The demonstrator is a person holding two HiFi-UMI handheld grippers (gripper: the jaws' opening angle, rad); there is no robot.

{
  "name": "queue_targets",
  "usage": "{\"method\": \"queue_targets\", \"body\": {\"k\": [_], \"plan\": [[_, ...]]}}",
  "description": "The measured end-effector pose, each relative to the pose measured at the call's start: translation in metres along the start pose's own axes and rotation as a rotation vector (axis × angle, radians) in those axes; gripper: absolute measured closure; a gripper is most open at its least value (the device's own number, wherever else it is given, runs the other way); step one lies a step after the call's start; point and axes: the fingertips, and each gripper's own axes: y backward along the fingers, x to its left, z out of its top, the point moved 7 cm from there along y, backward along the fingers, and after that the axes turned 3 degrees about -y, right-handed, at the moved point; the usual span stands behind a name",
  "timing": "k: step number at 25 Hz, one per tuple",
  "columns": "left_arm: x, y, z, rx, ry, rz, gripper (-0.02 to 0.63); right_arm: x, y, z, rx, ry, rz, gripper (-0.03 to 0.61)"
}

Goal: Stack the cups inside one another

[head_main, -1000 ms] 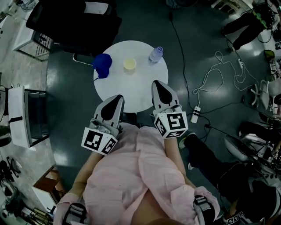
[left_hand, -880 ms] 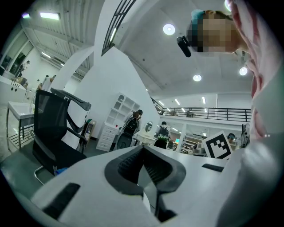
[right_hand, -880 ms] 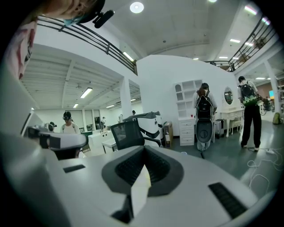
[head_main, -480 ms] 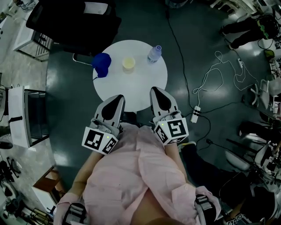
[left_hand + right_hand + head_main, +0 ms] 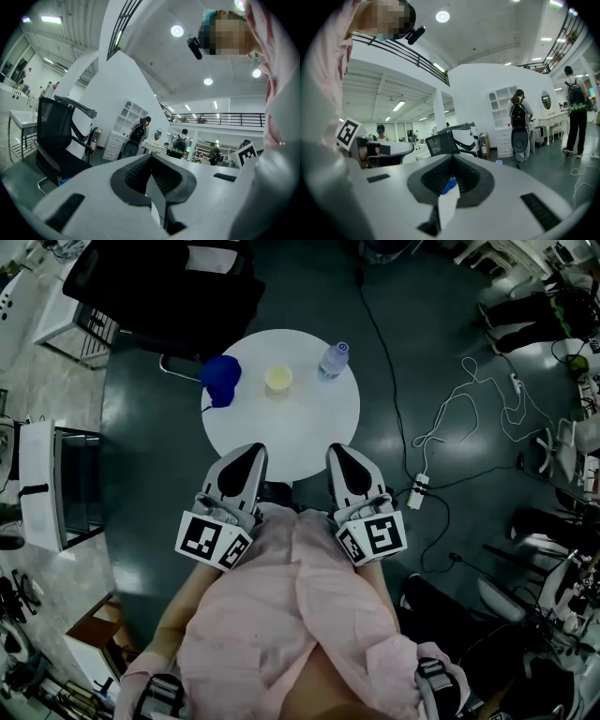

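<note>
- Right gripper: jaws clenched together, nothing between the pads. A scrap of blue shows through the notch ahead of them. I read it as the far cup seen beyond the jaws, not a grasp.
- Change: in the head view the right gripper has slid back toward the person. A second ago its tip reached in over the surface; now it sits at the near rim.
- Left gripper: clenched and empty. In the head view the left gripper has not shifted and sits at the near rim.
- Blue cup: far left edge of the surface, same place as before. Whether it is upright I cannot tell.
- Pale yellow cup: far middle, mouth up, near the blue cup but apart from it.
- Bottle: far right, beside the yellow cup, not touching.
- Judgement: no stacking has been done. Both grippers are closed and well apart from the cups, and the right one pulled back rather than approached. Either gripper must open before it can take a cup.
</note>
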Motion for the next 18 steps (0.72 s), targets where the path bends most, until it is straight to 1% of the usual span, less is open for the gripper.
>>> {"method": "queue_targets", "body": {"k": [4,12,18], "plan": [[-0.0007,-0.0003,0.0009,-0.005,-0.002,0.009,0.595,-0.0015,0.008,-0.0022,-0.018,-0.002,-0.002,0.548],[0.0017,0.0018,0.0004,-0.013,-0.001,0.023,0.595,-0.0005,0.0066,-0.009,-0.009,-0.014,0.008,0.548],[0.0007,0.0022,0.0001,-0.017,0.005,0.034,0.595,0.0007,0.0051,-0.0102,0.005,0.01,0.029,0.548]]}}
